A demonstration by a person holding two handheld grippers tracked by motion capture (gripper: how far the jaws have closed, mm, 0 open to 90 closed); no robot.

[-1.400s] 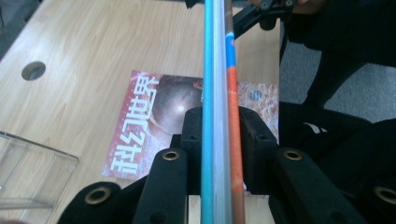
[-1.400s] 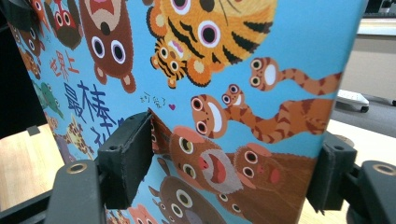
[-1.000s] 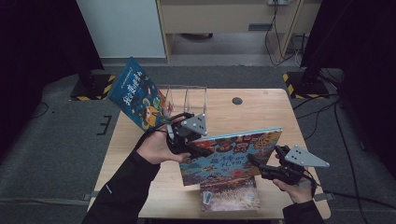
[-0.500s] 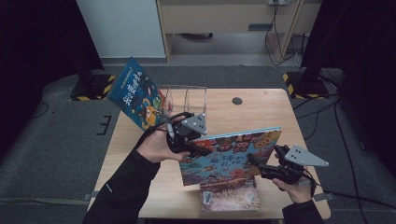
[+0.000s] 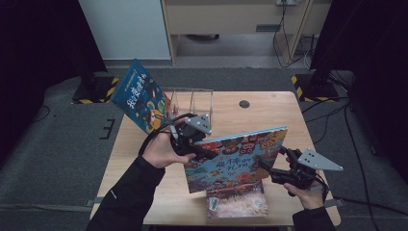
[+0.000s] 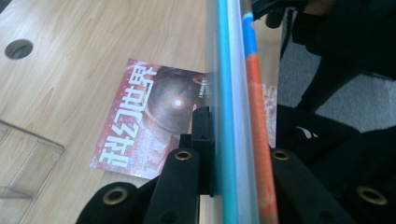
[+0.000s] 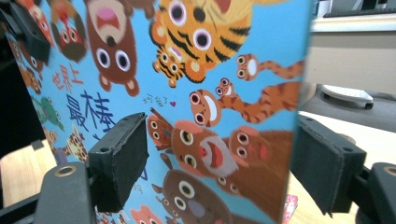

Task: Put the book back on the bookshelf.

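A picture book (image 5: pixel 234 159) with cartoon animals on a blue cover is held tilted above the table. My left gripper (image 5: pixel 204 153) is shut on its upper left edge; in the left gripper view the book's edge (image 6: pixel 233 93) runs straight up between the jaws of the left gripper (image 6: pixel 233 135). My right gripper (image 5: pixel 273 158) is at the book's lower right edge, open. In the right gripper view the right gripper (image 7: pixel 219 163) has its jaws wide apart, one pad in front of the cover (image 7: pixel 187 70) and the other past the book's edge.
A magazine (image 5: pixel 235 202) lies flat on the wooden table (image 5: pixel 269 110) beneath the held book, its reddish cover (image 6: pixel 144 121) facing up. A blue book (image 5: pixel 142 96) leans in a clear rack (image 5: pixel 192 101) at the back left. A cable hole (image 5: pixel 244 103) is at the back.
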